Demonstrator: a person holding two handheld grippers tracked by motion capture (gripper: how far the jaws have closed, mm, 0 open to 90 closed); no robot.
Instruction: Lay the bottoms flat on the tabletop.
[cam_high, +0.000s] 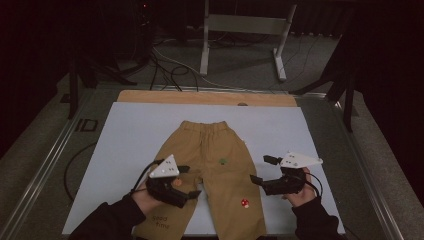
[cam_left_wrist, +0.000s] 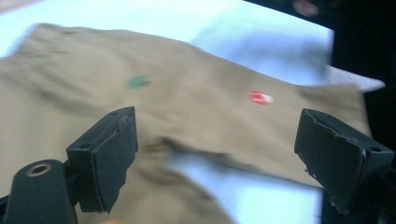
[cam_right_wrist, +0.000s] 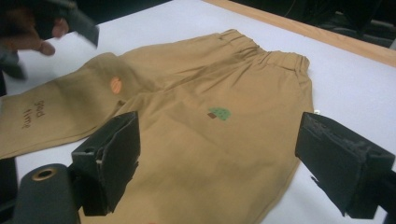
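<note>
Along the right gripper (cam_right_wrist: 217, 154) we look down its two black jaws, which stand wide apart with nothing between them but cloth below. Under them lie tan trousers (cam_right_wrist: 187, 140), spread flat on a pale sheet (cam_right_wrist: 355, 88) — the elastic waistband (cam_right_wrist: 266, 53) at the far end, near the wooden table edge (cam_right_wrist: 327, 39). We see a small green tree patch (cam_right_wrist: 219, 113) on the nearer leg and an orange patch (cam_right_wrist: 115, 84) on the other, beside dark lettering (cam_right_wrist: 31, 112) on the cloth. At upper left the other hand (cam_right_wrist: 28, 35) holds its gripper — blurred, over the far leg.
</note>
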